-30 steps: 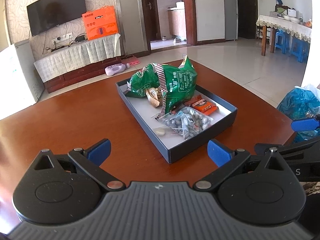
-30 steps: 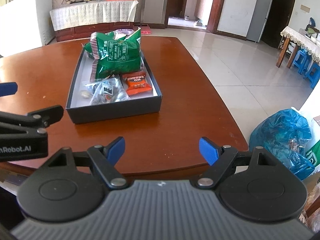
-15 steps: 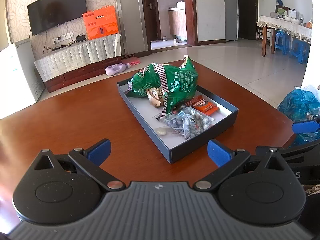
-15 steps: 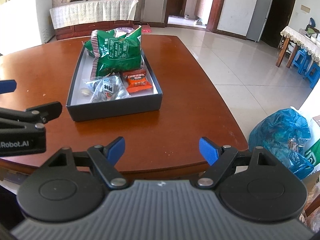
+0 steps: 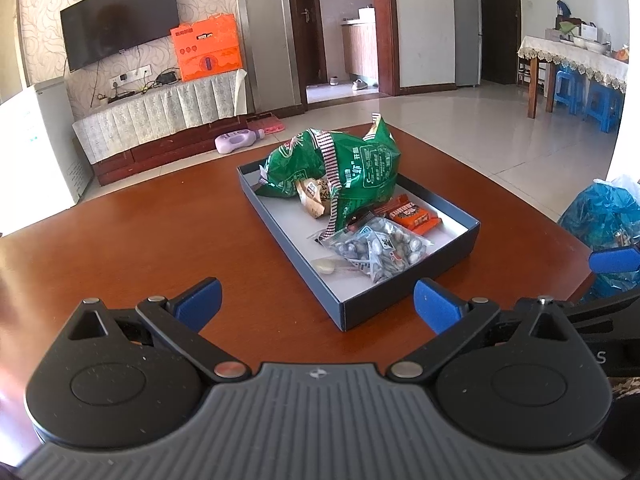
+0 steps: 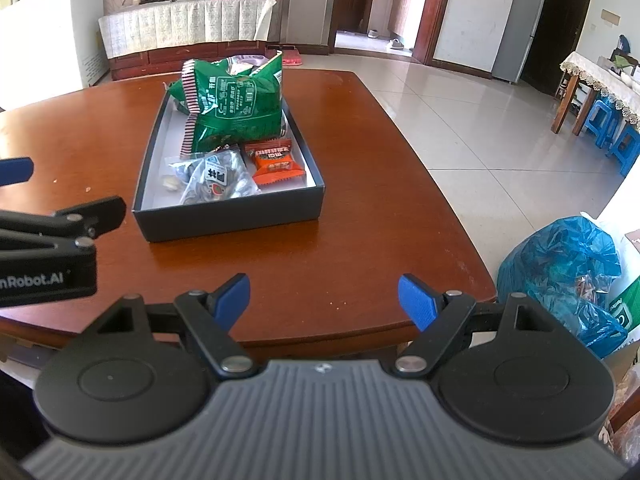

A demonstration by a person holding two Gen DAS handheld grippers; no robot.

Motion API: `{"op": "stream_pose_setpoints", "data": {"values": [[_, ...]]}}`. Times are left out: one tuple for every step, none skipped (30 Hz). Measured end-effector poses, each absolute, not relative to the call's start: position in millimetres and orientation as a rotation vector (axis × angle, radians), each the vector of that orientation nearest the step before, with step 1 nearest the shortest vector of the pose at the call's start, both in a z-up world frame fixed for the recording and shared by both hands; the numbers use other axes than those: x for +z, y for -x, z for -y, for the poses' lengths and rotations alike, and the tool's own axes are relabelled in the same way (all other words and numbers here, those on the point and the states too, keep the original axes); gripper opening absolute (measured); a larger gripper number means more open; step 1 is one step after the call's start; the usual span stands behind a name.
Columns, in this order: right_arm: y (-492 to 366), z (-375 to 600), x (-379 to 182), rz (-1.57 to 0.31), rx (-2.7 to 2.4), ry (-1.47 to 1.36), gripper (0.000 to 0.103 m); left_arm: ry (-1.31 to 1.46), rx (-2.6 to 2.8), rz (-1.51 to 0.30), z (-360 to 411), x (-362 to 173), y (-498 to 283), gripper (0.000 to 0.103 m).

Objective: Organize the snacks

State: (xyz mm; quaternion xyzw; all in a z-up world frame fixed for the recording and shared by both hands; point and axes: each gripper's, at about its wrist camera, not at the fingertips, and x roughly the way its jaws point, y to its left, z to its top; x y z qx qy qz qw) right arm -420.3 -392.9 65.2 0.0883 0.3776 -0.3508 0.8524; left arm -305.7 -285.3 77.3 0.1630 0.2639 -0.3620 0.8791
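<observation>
A dark blue tray (image 5: 404,296) (image 6: 228,220) with a white floor sits on the brown table. Inside it lie a large green snack bag (image 5: 360,172) (image 6: 236,104), a clear bag of wrapped candies (image 5: 380,246) (image 6: 212,178), an orange packet (image 5: 414,214) (image 6: 276,162), a small tan packet (image 5: 314,196) and a pale sweet (image 5: 326,267). My left gripper (image 5: 316,304) hovers open just short of the tray's near corner, nothing between its blue pads. My right gripper (image 6: 324,298) hangs open over the table's near edge, to the right of the tray, holding nothing.
The round wooden table (image 5: 120,240) (image 6: 360,216) has bare surface around the tray. A blue plastic bag (image 6: 560,264) sits on the floor at the right. Behind are a TV stand (image 5: 160,108) with an orange box (image 5: 206,54) and a dining table with blue stools (image 5: 576,92).
</observation>
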Motion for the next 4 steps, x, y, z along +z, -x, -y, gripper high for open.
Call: {"op": "stream_pose_setpoints", "data": {"values": [[420.3, 392.5, 65.1, -0.794, -0.739, -0.186, 0.083, -0.337, -0.756, -0.547, 285.0, 77.7, 305.8, 0.103], [420.6, 392.4, 65.0, -0.793, -0.739, -0.187, 0.083, -0.334, -0.757, -0.546, 285.2, 77.9, 305.6, 0.103], [420.7, 392.4, 65.0, -0.793, -0.739, -0.187, 0.083, -0.334, -0.756, -0.548, 285.7, 77.4, 305.2, 0.103], [420.6, 392.5, 65.0, -0.793, -0.739, -0.187, 0.083, -0.337, -0.753, -0.548, 285.7, 77.3, 305.1, 0.103]]}}
